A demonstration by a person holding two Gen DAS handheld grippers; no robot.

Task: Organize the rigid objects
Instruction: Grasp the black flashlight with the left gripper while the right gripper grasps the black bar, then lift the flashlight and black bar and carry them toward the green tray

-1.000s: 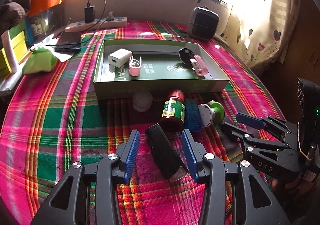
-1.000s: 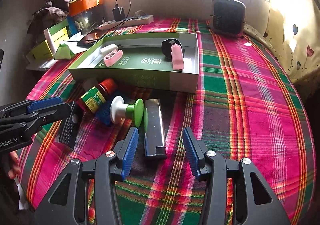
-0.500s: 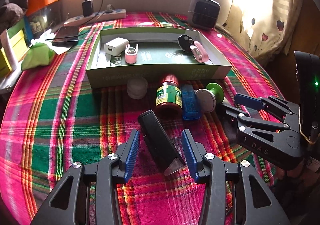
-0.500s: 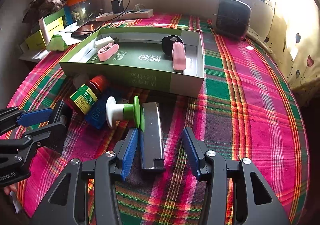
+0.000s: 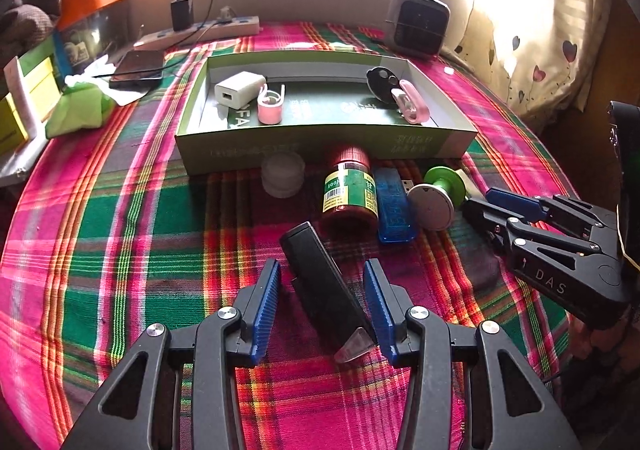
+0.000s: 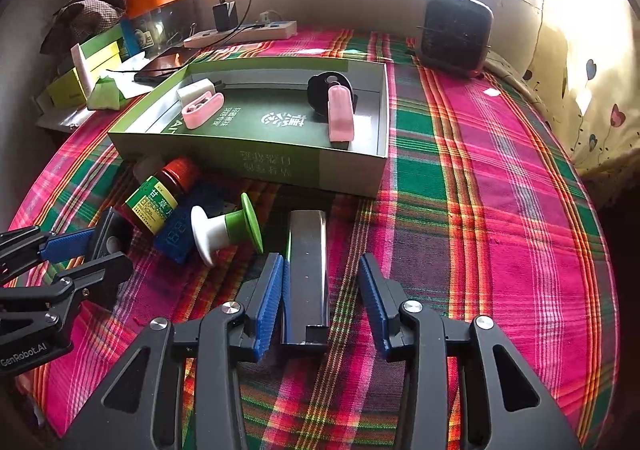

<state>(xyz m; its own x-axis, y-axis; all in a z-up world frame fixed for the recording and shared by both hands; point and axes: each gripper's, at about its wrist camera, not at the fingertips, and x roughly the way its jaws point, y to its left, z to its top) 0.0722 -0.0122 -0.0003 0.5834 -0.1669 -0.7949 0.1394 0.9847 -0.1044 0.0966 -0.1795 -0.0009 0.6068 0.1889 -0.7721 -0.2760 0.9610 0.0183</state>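
A black bar-shaped device (image 5: 324, 290) lies on the plaid cloth between the open fingers of my left gripper (image 5: 322, 302). A dark metallic bar (image 6: 307, 270) lies between the open fingers of my right gripper (image 6: 320, 298), close to the left finger. Behind them lie a red-capped bottle (image 5: 350, 190), a blue USB stick (image 5: 394, 208), a green-and-white spool (image 5: 438, 194) and a clear round lid (image 5: 282, 174). The green tray (image 5: 320, 148) holds a white charger (image 5: 239, 89), a pink clip (image 5: 271, 106), a black disc (image 5: 382, 82) and a pink case (image 5: 412, 106).
A small heater (image 5: 418, 26) stands behind the tray at the right. A power strip (image 5: 200, 32), a phone (image 5: 138, 68), green cloth (image 5: 78, 110) and boxes (image 5: 24, 98) crowd the far left. A curtain (image 5: 540, 30) hangs at the right.
Both grippers have moved forward over their bars, so each bar now sits deeper between the open fingers. No object has moved.
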